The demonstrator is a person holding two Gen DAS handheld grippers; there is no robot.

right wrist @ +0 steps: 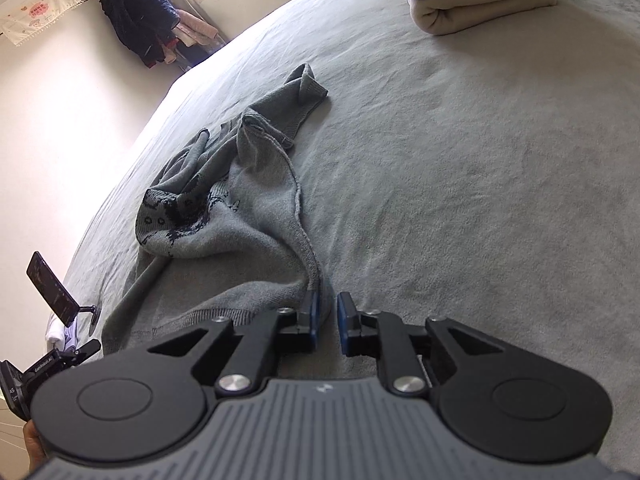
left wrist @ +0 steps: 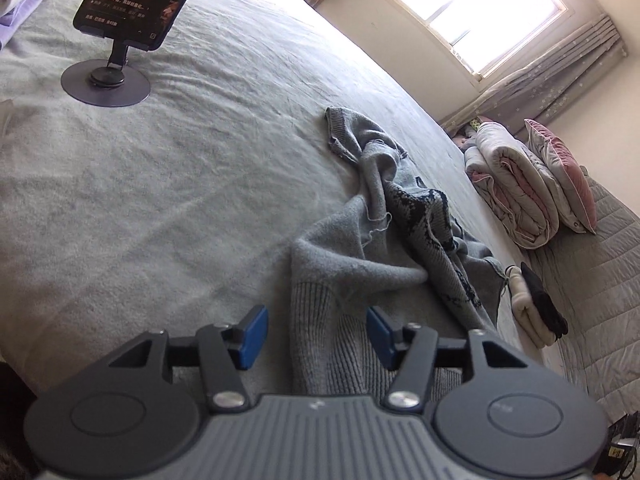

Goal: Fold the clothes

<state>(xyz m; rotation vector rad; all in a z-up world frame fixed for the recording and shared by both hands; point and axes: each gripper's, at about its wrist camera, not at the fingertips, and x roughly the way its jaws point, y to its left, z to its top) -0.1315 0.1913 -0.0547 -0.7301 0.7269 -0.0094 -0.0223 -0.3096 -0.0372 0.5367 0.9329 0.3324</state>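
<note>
1. Currently, grey knit sweater [left wrist: 360, 248] lies crumpled on the bed [left wrist: 168, 168], unfolded; dark pattern faces up on part of it; one sleeve trails off toward the far side.
2. Left gripper [left wrist: 314, 336]: fingers [left wrist: 253, 336] stand apart, blue pads on either side of the ribbed hem; pads not pressing the cloth, nothing gripped.
3. Right gripper [right wrist: 327, 322]: fingers [right wrist: 345, 320] stand a narrow gap apart at the sweater's [right wrist: 224, 216] near edge; left pad lies against the rolled seam; right pad is over bare bed sheet [right wrist: 480, 180]; whether any cloth is pinched between them, cannot tell.
4. Phone on a round-based stand [left wrist: 120, 28] sits on the bed beyond the left gripper, screen lit; the same phone [right wrist: 50, 288] shows at the left edge of the right wrist view.
5. Folded cream garment with a black item on top [right wrist: 480, 4] rests on the far part of the bed, well apart from the sweater.
6. Rolled quilts and a pink pillow [left wrist: 532, 184] are stacked near the window wall.
7. Dark jacket [right wrist: 136, 20] hangs on the wall by the curtain.
</note>
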